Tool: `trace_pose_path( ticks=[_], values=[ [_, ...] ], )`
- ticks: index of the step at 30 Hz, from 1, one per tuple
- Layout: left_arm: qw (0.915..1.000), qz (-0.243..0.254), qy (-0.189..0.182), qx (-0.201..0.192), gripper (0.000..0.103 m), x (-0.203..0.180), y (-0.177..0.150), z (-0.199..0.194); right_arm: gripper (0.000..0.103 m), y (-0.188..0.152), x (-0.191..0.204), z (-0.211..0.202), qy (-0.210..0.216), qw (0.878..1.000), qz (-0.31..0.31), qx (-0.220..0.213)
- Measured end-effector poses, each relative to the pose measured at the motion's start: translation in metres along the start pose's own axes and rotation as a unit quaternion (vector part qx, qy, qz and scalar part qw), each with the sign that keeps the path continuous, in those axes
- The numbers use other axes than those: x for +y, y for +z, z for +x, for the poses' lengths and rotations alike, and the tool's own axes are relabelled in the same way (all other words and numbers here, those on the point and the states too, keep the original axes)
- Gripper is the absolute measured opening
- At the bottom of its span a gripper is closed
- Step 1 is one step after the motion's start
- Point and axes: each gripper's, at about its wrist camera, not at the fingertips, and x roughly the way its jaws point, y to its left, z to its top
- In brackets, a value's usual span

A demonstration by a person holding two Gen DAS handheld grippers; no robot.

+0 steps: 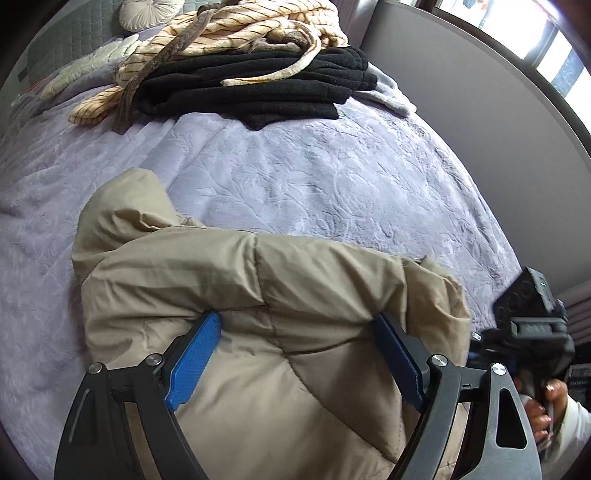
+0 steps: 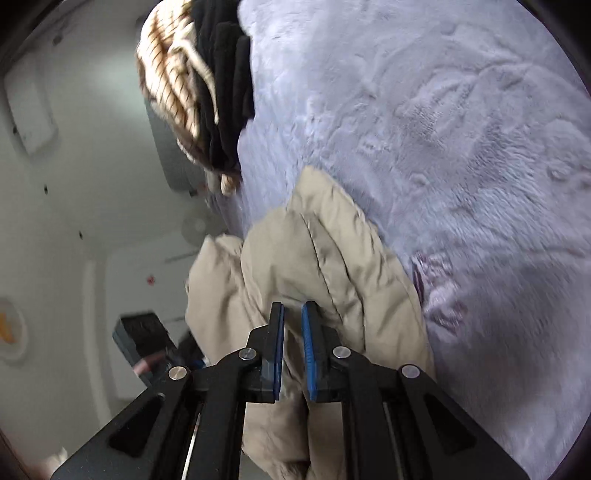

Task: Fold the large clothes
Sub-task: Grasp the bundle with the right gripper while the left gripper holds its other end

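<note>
A puffy beige jacket (image 1: 258, 295) lies bunched at the near edge of a bed covered by a lilac blanket (image 1: 314, 173). My left gripper (image 1: 297, 332) stands wide, and a thick fold of the jacket fills the space between its blue pads (image 1: 194, 354), touching both. In the right wrist view the jacket (image 2: 314, 251) hangs partly off the bed's edge. My right gripper (image 2: 293, 317) has its pads almost together on a thin fold of it. A person's hand (image 1: 550, 402) holds the right gripper's handle at the lower right.
A folded black garment (image 1: 258, 88) with a cream striped one (image 1: 236, 33) on top sits at the far end of the bed. A round pillow (image 1: 147, 14) and a grey headboard lie behind. A grey wall (image 1: 461, 122) and a window run along the right.
</note>
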Motion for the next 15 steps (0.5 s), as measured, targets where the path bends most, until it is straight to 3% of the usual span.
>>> trace_pose_path(
  ticks=[2,4,6,9,11,13,15],
  values=[
    [1.0,0.004,-0.007,0.001,0.085,-0.004,-0.001,0.001,0.008,0.008,-0.01,0.019,0.011,0.999,0.029,0.019],
    [0.9999,0.005,-0.012,0.004,0.085,-0.009,-0.001,0.005,0.003,0.012,-0.019,0.053,0.033,0.995,0.07,0.068],
    [0.9999,0.008,-0.01,0.009,0.085,-0.014,-0.001,0.01,0.002,0.007,-0.013,0.078,0.025,0.992,0.061,0.109],
    [0.9998,0.01,-0.013,0.015,0.086,-0.016,0.0,0.013,0.004,0.001,0.0,0.06,0.003,0.995,0.032,0.096],
    [0.9997,0.012,-0.012,0.018,0.086,-0.018,0.0,0.016,0.011,-0.005,0.005,0.035,-0.018,0.997,0.012,0.079],
    [0.9997,0.013,-0.01,0.019,0.085,-0.021,0.0,0.019,0.038,-0.014,0.015,0.005,-0.038,0.998,-0.013,0.056],
    [0.9996,0.014,-0.007,0.022,0.085,-0.024,0.0,0.023,0.043,-0.027,0.03,-0.018,-0.044,0.997,-0.045,0.043]
  ],
)
